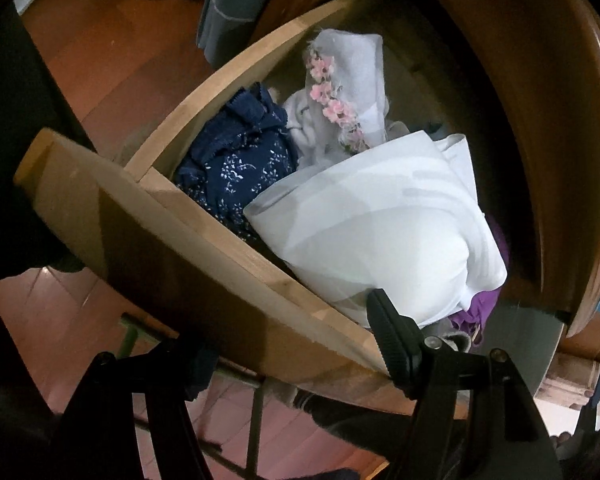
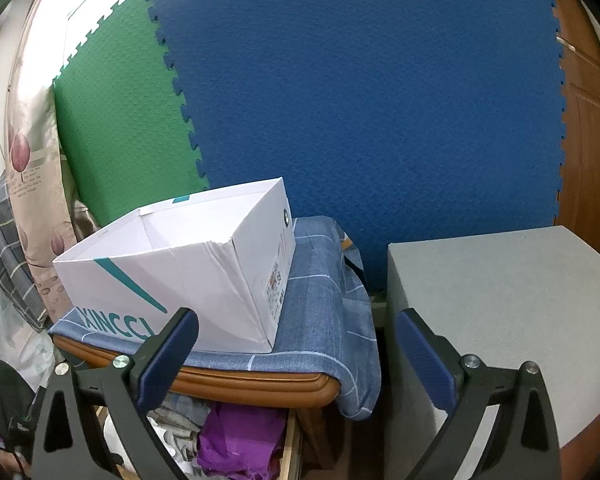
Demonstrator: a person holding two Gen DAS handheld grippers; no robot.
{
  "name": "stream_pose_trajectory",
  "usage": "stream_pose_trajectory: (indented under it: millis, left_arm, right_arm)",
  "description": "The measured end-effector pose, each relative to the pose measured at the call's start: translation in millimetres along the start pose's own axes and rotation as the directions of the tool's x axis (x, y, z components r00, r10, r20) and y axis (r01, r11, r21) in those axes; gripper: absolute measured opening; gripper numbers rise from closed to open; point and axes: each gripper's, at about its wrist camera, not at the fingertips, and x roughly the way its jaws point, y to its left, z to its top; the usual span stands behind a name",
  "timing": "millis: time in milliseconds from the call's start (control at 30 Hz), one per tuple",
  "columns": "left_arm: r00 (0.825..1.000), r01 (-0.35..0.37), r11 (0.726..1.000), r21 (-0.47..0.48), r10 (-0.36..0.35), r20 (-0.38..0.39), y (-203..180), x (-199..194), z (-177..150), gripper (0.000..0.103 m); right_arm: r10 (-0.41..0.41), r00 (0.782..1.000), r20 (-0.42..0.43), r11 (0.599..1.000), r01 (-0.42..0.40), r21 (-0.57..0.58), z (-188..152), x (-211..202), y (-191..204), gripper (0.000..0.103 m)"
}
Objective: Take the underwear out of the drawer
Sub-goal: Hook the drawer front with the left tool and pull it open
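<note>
Left tool (image 1: 296, 344) agape, underwear (image 1: 380, 232) just beyond

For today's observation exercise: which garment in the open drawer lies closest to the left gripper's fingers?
The large plain white garment, right at the fingertip; the navy floral one lies farther.

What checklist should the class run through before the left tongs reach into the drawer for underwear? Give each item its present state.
1. Drawer pulled open, clothes exposed: ok.
2. Left tongs open and holding nothing: ok.
3. Left tongs placed inside the drawer: not ok; one finger is outside the front panel, the other sits at the white garment.
4. Which piece is underwear: cannot tell; the navy floral garment, the white garment and a purple cloth are bunched together.
5. White box on top open, to receive it: ok.
6. Right tongs free, holding nothing: ok.
</note>
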Motion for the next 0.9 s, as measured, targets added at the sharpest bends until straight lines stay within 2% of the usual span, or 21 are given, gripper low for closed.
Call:
stream_pose_trajectory:
  millis: [200,267,400,467,533,600,767,800,900]
  left_arm:
    - [0.998,-0.005,0.999,-0.033,0.003,-0.070,-8,-12,26,0.064]
    - [0.998,-0.009,1.000,-0.023,0.007,-0.069,-12,-14,34,0.062]
    - [0.997,-0.065,0.997,0.030,0.066,-0.050,-25,-21,44,0.065]
    - [0.994,-0.105,0.991,0.085,0.108,-0.023,-42,-30,50,0.068]
    - [0.989,-0.146,0.979,0.140,0.145,0.020,-55,-39,47,0.075]
    - [0.987,-0.158,0.963,0.219,0.150,0.053,-69,-52,50,0.087]
    - [0.985,-0.149,0.955,0.255,0.120,0.126,-80,-89,53,0.087]
    - [0.984,-0.145,0.952,0.269,0.110,0.141,-79,-98,45,0.087]
    - [0.961,-0.188,0.905,0.381,0.088,0.264,-95,-130,28,0.087]
  right_arm:
    - [0.000,1.000,0.000,1.000,0.000,0.002,0,0,0,0.101]
    - [0.001,1.000,0.001,1.000,-0.001,0.003,-1,0,0,0.101]
    - [0.000,1.000,-0.005,1.000,0.000,0.002,-1,0,1,0.101]
    - [0.003,1.000,-0.007,1.000,-0.002,0.004,-1,0,0,0.101]
    - [0.002,1.000,-0.008,1.000,-0.002,0.006,0,1,0,0.101]
    - [0.003,1.000,-0.008,1.000,-0.003,0.009,0,1,0,0.101]
    - [0.003,1.000,-0.012,1.000,-0.003,0.001,0,1,1,0.101]
    - [0.003,1.000,-0.012,1.000,-0.003,-0.002,0,1,2,0.101]
    - [0.004,1.000,-0.012,1.000,-0.004,-0.004,0,1,2,0.101]
